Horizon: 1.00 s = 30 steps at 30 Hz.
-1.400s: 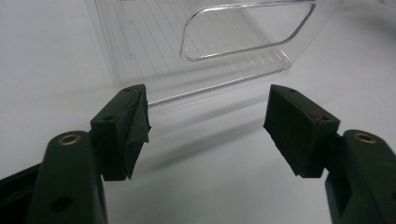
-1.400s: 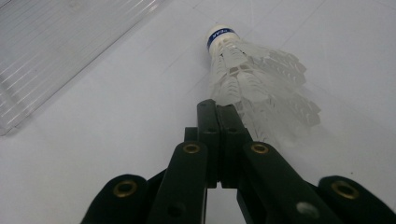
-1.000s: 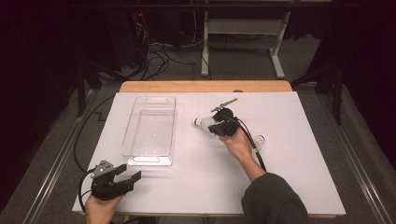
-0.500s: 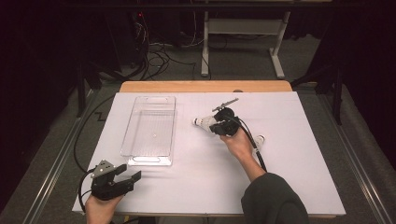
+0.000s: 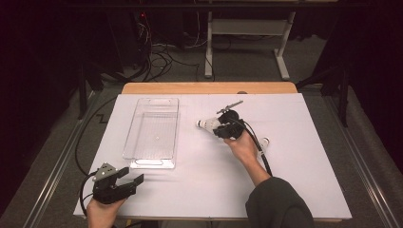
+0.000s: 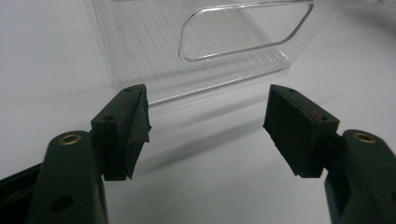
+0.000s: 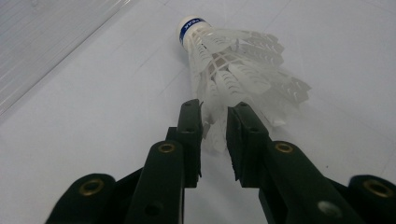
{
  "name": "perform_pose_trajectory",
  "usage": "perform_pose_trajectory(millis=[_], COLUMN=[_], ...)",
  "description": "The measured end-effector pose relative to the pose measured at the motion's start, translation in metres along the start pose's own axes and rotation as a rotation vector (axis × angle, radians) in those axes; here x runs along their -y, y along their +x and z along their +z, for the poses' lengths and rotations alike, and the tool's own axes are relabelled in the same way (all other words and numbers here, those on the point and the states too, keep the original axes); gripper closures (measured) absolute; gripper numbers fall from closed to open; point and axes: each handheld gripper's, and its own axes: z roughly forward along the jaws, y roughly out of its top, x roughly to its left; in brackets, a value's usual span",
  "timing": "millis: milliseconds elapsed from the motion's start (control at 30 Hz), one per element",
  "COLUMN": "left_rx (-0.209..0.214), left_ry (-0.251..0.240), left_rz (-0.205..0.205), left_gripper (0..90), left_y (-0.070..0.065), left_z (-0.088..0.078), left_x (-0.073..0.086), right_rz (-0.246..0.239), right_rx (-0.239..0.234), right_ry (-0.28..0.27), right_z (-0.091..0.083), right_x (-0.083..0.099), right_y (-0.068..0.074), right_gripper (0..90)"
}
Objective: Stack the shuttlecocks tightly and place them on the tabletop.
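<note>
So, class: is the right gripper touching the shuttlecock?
Touching. The right gripper view shows the right gripper with its jaws closed on the feather skirt of the shuttlecock, feathers pinched between them.

I can read no text anywhere. The shuttlecock [image 7: 233, 60] my right gripper [image 7: 214, 122] pinches has a blue band [image 7: 191, 23] round its white cork with some lettering on it, too small and blurred for me to make out.
</note>
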Motion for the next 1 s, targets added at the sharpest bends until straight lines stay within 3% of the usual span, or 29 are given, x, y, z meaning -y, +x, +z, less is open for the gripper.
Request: perform_pose_trajectory(millis=[367, 1000], left_rx=[0.000, 0.000], left_ry=[0.001, 0.002], left_rz=[0.002, 0.001], left_gripper=[31.8, 31.7], left_y=[0.000, 0.000], left_z=[0.000, 0.001], left_x=[0.000, 0.000], right_rz=[0.017, 0.028], right_rx=[0.019, 0.031], right_ry=[-0.029, -0.054], right_z=[-0.005, -0.016], right_x=[0.003, 0.012], right_y=[-0.001, -0.005], right_gripper=[61.0, 55.9])
